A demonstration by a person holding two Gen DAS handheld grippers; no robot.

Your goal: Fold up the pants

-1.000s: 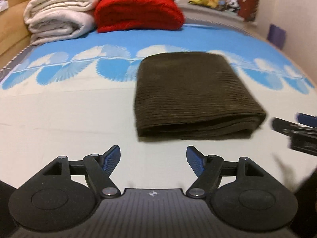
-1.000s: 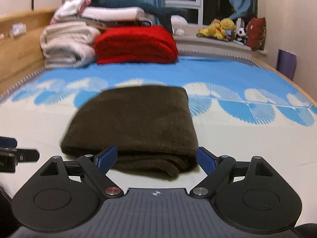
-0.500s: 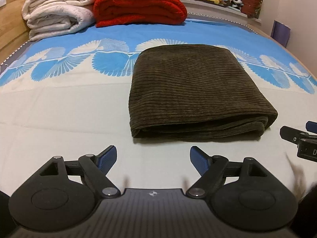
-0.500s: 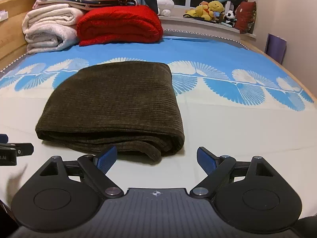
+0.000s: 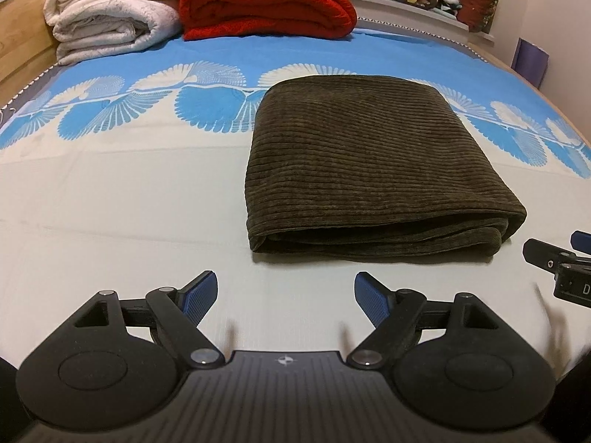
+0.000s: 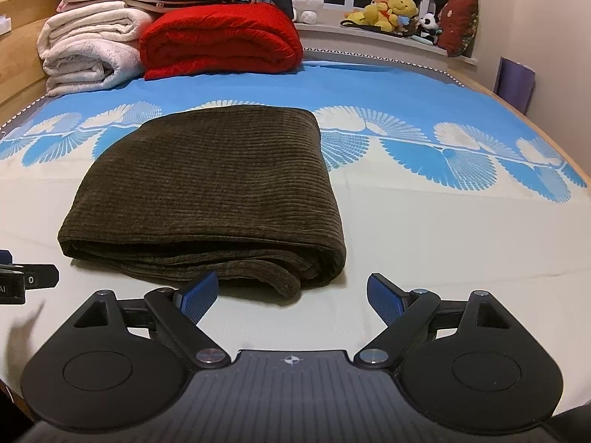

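Observation:
Dark brown corduroy pants [image 5: 373, 162] lie folded into a flat rectangle on the bed, layered edge toward me; they also show in the right wrist view [image 6: 210, 192]. My left gripper [image 5: 284, 295] is open and empty, just short of the pants' near left corner. My right gripper [image 6: 291, 297] is open and empty, at the pants' near right corner, its left finger close to the fold. Each gripper's tip shows at the edge of the other view: the right one [image 5: 554, 262] and the left one [image 6: 26, 280].
The bed sheet [image 5: 110, 203] is cream near me and blue with fan patterns farther back. A folded red blanket [image 6: 221, 40] and white blankets [image 6: 88, 51] are stacked at the headboard. Plush toys [image 6: 395, 11] sit on the window ledge. A wall is on the right.
Both grippers have pulled back slightly and steadied; the pants now lie still and folded, seen from a little lower and closer. Both stay open.

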